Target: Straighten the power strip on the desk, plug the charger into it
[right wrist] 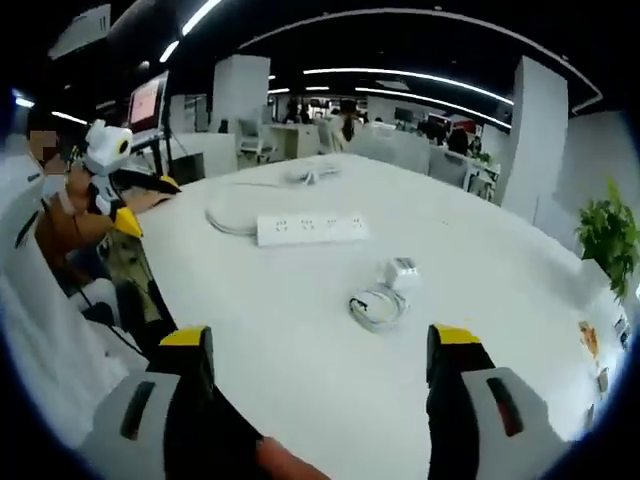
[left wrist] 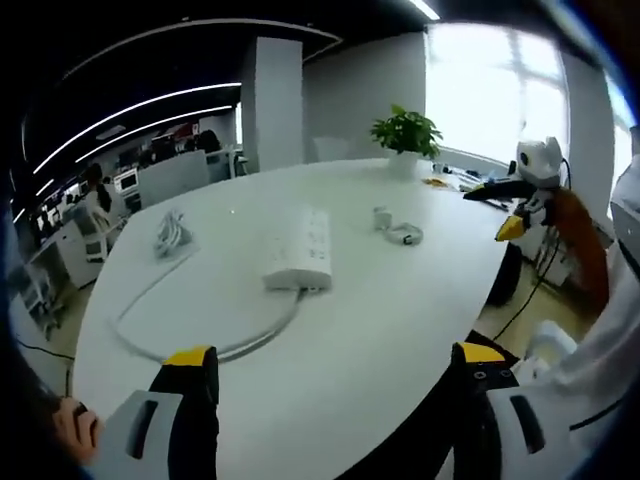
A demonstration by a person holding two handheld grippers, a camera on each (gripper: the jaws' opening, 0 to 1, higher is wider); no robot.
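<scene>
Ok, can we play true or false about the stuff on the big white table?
1. The power strip lies on the table. True.
2. The charger is plugged into the strip. False: it lies apart from it, next to its coiled cable.
3. A green plant stands at the table's far end. True.
4. The left gripper is holding the strip. False: its jaws are open and empty.
5. The right gripper is open. True.

Blown-out window glare, soft fisheye blur
</scene>
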